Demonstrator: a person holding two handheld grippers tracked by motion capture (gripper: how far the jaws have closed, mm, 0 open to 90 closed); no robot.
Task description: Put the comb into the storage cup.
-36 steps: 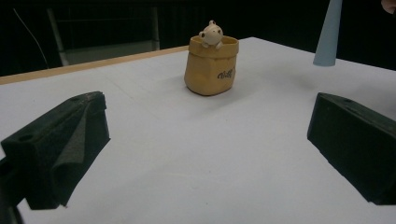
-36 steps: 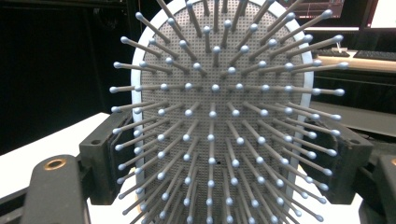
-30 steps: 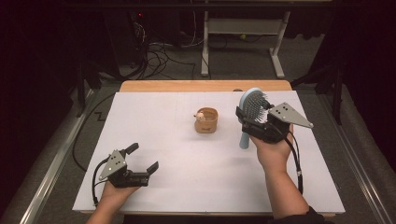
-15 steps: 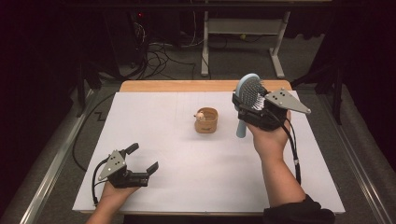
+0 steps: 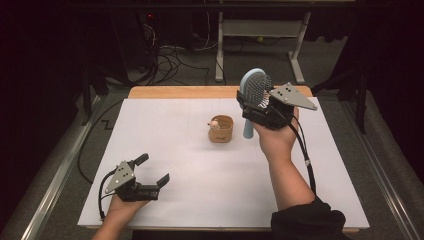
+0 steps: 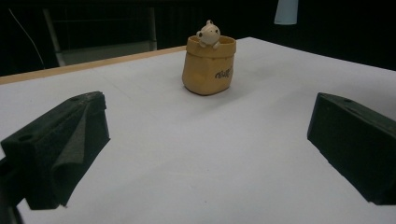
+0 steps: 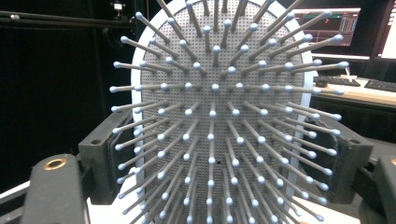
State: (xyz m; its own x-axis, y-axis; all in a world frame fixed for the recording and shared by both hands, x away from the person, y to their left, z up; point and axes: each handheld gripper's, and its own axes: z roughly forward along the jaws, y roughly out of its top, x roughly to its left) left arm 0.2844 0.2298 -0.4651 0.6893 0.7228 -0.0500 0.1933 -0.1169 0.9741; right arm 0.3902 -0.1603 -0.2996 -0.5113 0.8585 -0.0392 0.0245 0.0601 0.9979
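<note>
- This place looks like a lab or a recording room, not a home.
- The bench (image 5: 165, 130) has a plain white sheet on a wooden top, in the middle of the frame.
- Loose black cables (image 5: 167, 57) lie on the grey carpet at the upper left.
- A white metal frame (image 5: 260, 37) stands at the top centre.
- Lit computer monitors (image 7: 327, 25) show at the upper right of the right gripper view.
- The surroundings are dark.

The right gripper (image 5: 254, 107) has lifted the hairbrush (image 5: 252, 97) higher and carried it toward the table's (image 5: 175, 150) far edge, its handle now hanging clear.
</note>
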